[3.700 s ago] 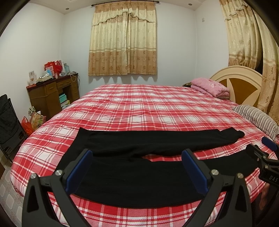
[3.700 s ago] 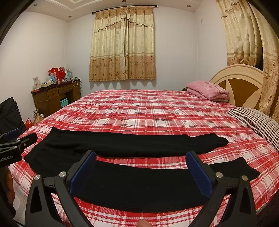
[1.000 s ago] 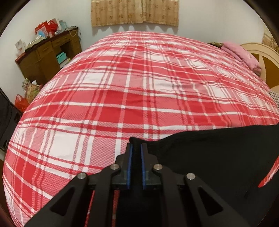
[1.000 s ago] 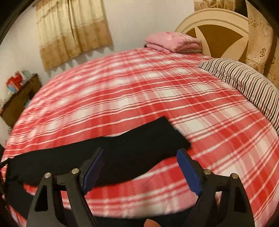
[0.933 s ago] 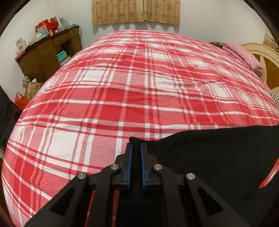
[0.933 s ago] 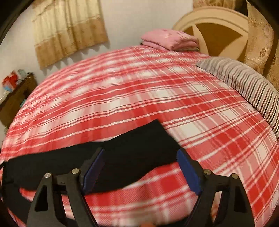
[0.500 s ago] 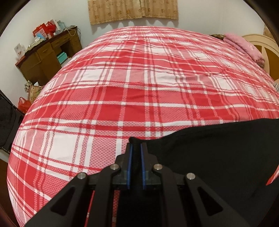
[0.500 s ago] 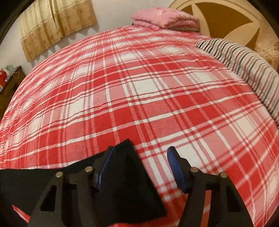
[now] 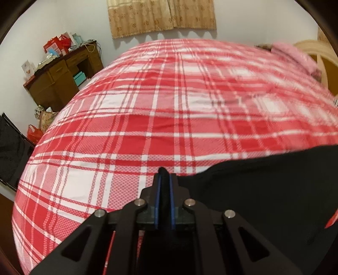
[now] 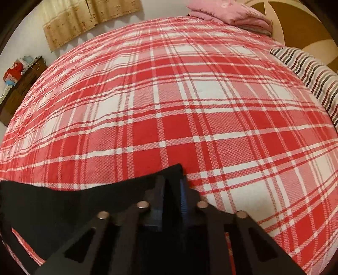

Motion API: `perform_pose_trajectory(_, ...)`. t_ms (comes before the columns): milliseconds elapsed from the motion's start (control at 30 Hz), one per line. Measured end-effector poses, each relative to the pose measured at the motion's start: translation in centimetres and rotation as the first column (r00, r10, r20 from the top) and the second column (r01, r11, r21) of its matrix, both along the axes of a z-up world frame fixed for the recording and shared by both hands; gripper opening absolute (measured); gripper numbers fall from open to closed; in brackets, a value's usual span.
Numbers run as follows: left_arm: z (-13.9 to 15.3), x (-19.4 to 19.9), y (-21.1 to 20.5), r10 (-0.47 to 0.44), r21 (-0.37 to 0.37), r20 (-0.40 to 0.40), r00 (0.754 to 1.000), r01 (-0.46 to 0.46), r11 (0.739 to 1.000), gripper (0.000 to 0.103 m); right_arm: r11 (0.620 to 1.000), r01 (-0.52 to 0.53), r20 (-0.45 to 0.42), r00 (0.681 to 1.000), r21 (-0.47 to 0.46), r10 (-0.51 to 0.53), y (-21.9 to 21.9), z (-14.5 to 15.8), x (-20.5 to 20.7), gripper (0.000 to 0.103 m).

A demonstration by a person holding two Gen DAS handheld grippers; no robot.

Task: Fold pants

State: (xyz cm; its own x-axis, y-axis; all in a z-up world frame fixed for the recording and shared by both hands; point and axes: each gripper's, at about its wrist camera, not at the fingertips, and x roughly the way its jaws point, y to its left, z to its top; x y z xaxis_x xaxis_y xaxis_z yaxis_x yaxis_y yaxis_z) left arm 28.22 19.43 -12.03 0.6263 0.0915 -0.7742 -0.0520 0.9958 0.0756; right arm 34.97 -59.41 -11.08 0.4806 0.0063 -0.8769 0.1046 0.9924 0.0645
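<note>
The black pants (image 9: 264,190) lie on a bed with a red and white plaid cover (image 9: 169,105). My left gripper (image 9: 164,179) is shut on a corner of the pants, and black cloth spreads to the right of it. My right gripper (image 10: 172,186) is shut on another corner of the pants (image 10: 74,207), with the cloth stretching away to the left over the plaid cover (image 10: 190,95). Both grippers sit low over the near part of the bed.
A brown desk (image 9: 63,80) with boxes and bags stands at the left wall. A black chair (image 9: 10,152) stands at the left edge. A striped pillow (image 10: 312,72), folded pink bedding (image 10: 230,12) and the headboard (image 10: 300,23) are at the right.
My right gripper has closed on the end of the pants, having been open half a second ago. My left gripper stays shut on its corner and has shifted slightly.
</note>
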Motion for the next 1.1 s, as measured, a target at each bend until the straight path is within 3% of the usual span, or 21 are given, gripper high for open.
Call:
perform_pose_trajectory(267, 3.8, -3.6, 1.4, -0.022, -0.135, 0.167, 0.986, 0.045, 0.990, 0.007, 0.997, -0.038, 0.237, 0.970, -0.065, 0.053, 1.7, 7.2, -6.0, 0.006)
perform_pose_trajectory(400, 5.1, -5.6, 3.2, 0.002, -0.250, 0.222, 0.975, 0.055, 0.967, 0.007, 0.998, -0.024, 0.391, 0.919, -0.055, 0.044, 0.9, 11.2, -11.0, 0.003)
perform_pose_trajectory(467, 5.5, -6.9, 4.3, 0.013, -0.325, 0.258, 0.966, 0.074, 0.943, 0.007, 0.998, 0.003, 0.463, 0.886, -0.060, 0.025, 0.1, 12.7, -14.0, 0.001)
perform_pose_trajectory(600, 5.6, -9.5, 4.9, -0.014, -0.383, 0.307, 0.951, 0.137, 0.913, 0.007, 0.998, 0.058, 0.537, 0.842, -0.018, -0.039, -2.2, 13.9, -19.2, 0.001)
perform_pose_trajectory(633, 5.5, -10.2, 5.1, -0.026, -0.399, 0.315, 0.949, 0.157, 0.904, 0.007, 0.998, 0.061, 0.536, 0.843, 0.003, -0.053, -2.8, 13.8, -20.2, 0.001)
perform_pose_trajectory(733, 4.5, -11.0, 4.0, -0.084, -0.339, 0.299, 0.950, 0.188, 0.922, 0.007, 0.999, 0.034, 0.477, 0.878, 0.021, -0.040, -3.5, 12.4, -21.2, 0.001)
perform_pose_trajectory(800, 3.9, -10.7, 3.5, -0.098, -0.326, 0.280, 0.955, 0.191, 0.926, 0.007, 0.999, 0.038, 0.433, 0.901, -0.006, -0.032, -3.1, 11.4, -20.5, 0.001)
perform_pose_trajectory(900, 3.9, -10.5, 3.4, -0.091, -0.334, 0.287, 0.953, 0.189, 0.923, 0.007, 0.996, 0.066, 0.356, 0.931, 0.060, -0.083, -3.0, 10.2, -17.5, 0.002)
perform_pose_trajectory(1100, 4.2, -10.6, 2.7, -0.108, -0.316, 0.288, 0.952, 0.201, 0.927, 0.007, 0.999, -0.051, 0.278, 0.959, 0.012, 0.046, 1.2, 8.3, -13.9, 0.003)
